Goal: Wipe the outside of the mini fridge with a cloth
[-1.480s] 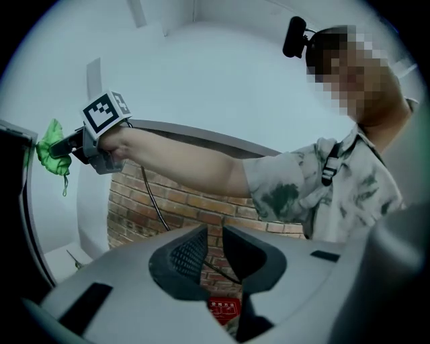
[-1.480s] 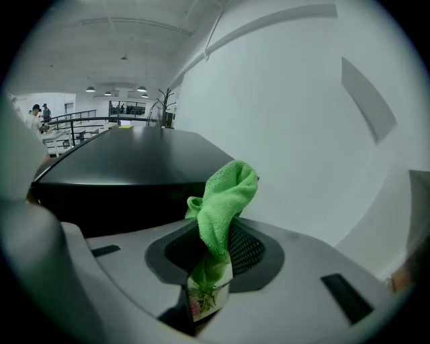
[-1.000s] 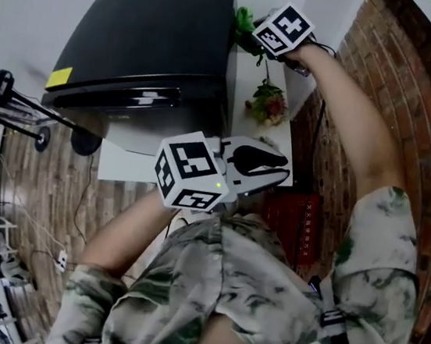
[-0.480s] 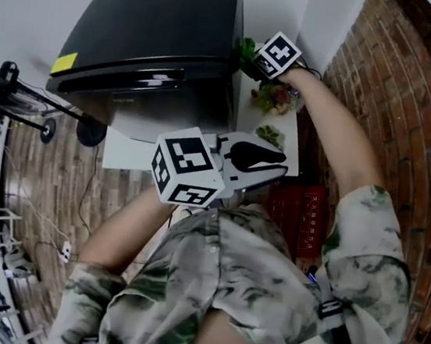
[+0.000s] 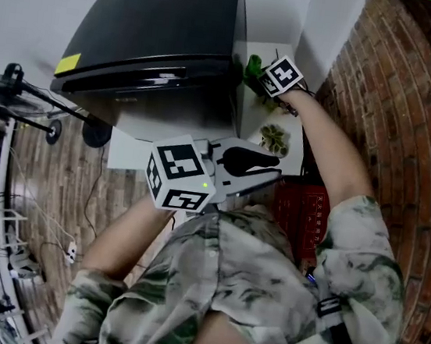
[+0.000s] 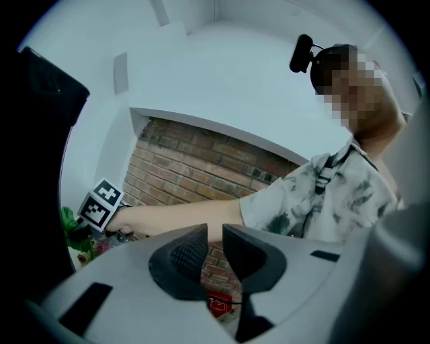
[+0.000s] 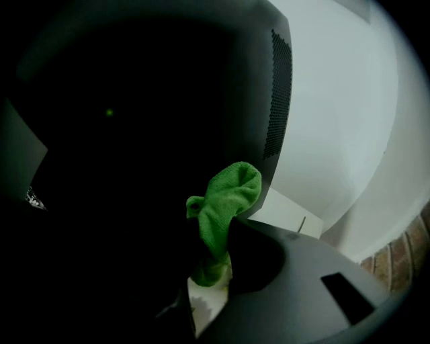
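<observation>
The black mini fridge [image 5: 163, 34] stands on a white stand [image 5: 127, 152] and fills the head view's upper left. My right gripper [image 5: 266, 76] is shut on a green cloth [image 5: 253, 67] pressed against the fridge's right side wall. In the right gripper view the cloth [image 7: 225, 201] sticks up from the jaws against the dark fridge wall [image 7: 134, 134]. My left gripper [image 5: 275, 170] hangs close to my chest, away from the fridge, jaws nearly together and holding nothing. The left gripper view shows the right gripper's marker cube [image 6: 101, 203] beside the fridge [image 6: 33, 134].
A small bunch of flowers [image 5: 273, 138] lies on the white shelf right of the fridge. A red crate [image 5: 305, 210] sits below it by the brick wall [image 5: 400, 89]. A fan [image 5: 21, 94] and cables stand on the floor at the left.
My right gripper has slid the green cloth along the fridge's right side toward its front edge. The left gripper has stayed where it was.
</observation>
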The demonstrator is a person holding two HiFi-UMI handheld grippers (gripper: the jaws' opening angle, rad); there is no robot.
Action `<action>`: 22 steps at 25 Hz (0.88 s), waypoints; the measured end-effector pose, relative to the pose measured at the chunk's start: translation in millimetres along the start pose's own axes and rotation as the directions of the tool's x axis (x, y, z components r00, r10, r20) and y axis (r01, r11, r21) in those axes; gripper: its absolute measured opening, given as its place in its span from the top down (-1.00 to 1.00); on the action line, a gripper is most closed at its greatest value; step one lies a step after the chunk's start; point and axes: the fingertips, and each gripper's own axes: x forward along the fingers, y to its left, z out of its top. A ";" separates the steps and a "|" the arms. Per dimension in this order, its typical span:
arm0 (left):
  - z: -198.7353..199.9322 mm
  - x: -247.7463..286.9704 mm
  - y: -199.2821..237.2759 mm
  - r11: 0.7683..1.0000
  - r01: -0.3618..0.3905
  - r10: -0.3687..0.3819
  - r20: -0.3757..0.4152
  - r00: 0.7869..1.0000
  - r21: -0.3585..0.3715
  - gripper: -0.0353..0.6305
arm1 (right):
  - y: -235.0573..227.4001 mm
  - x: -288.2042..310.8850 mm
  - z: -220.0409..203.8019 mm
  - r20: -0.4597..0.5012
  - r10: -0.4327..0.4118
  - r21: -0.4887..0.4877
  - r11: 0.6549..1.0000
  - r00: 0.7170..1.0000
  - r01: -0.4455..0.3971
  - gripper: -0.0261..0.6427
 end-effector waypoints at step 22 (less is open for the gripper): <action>-12.6 -13.0 21.5 0.998 0.002 0.000 0.034 0.999 -0.069 0.66 | 73.2 -153.6 100.7 0.211 0.073 -0.295 0.956 0.975 -0.007 0.61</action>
